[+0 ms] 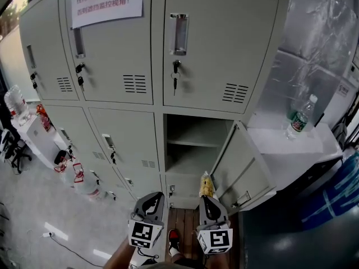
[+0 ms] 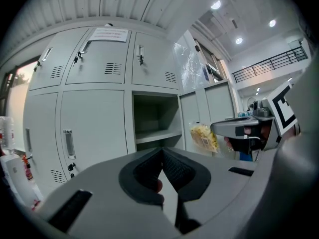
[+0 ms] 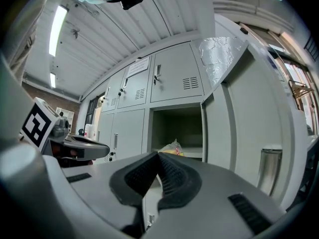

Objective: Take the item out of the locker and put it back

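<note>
Low in the centre of the head view, the right gripper [image 1: 207, 196] is clamped on a yellow snack bag [image 1: 206, 185]. The bag stands up from its tips, long axis pointing at the open locker compartment [image 1: 190, 143] just above it in the frame. The left gripper [image 1: 152, 197] (jaws pressed together, empty) sits level beside it, left of the opening, and both aim forward.

Illumination moderate and even — ceiling strip light [image 3: 59, 24] above the locker bank [image 1: 118, 66]. Open compartment [image 1: 193, 144] shadowed. Foil sheet [image 1: 320, 55] right of it glares. Gripper views — fisheye curvature, dark corners.
</note>
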`<state>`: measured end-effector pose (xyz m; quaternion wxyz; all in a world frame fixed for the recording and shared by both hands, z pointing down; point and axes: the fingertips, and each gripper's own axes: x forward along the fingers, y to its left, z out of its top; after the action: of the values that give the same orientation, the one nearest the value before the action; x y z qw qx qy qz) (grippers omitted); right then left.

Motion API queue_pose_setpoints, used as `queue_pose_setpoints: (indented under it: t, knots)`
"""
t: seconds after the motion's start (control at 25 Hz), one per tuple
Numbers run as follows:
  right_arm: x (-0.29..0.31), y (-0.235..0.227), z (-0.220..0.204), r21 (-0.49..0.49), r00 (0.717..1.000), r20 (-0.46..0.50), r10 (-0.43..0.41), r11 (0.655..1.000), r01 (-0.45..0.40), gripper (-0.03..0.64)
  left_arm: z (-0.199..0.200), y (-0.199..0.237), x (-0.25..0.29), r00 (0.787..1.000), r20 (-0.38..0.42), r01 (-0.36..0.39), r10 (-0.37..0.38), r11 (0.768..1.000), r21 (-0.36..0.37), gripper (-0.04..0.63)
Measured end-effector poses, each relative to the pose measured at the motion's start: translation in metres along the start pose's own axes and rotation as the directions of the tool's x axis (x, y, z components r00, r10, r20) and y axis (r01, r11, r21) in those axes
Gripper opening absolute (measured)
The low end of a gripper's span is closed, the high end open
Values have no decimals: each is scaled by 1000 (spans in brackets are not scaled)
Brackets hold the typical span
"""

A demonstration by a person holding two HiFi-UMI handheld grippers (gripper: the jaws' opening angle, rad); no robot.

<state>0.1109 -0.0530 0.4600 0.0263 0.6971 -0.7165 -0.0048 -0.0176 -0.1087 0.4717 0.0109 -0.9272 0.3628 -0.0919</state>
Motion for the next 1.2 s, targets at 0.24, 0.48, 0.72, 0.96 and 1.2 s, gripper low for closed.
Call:
queue_pose_setpoints:
  t: [0.24,0.48,0.72,0.96,1.2]
  knots:
    - [36,-12,23,-31,999,45,19,999,-18,17,11,19,21,1000,6,-21,21,1000,5,23]
    - [74,-23,41,-57,996,70,48,997,-44,17,20,39,41,998,13,-58,58,998,-2,23]
    - [116,-30,52,-79,994,75,84,994,-78,17,25,56,58,995,15,-99,99,995,-8,23]
    - [155,-31,52,-88,988,76,131,988,-124,17,24,73,67,988,11,-151,152,988,-15,23]
    - [183,-29,51,-85,984,70,164,984,-158,17,21,87,71,981,3,-196,196,980,-28,23]
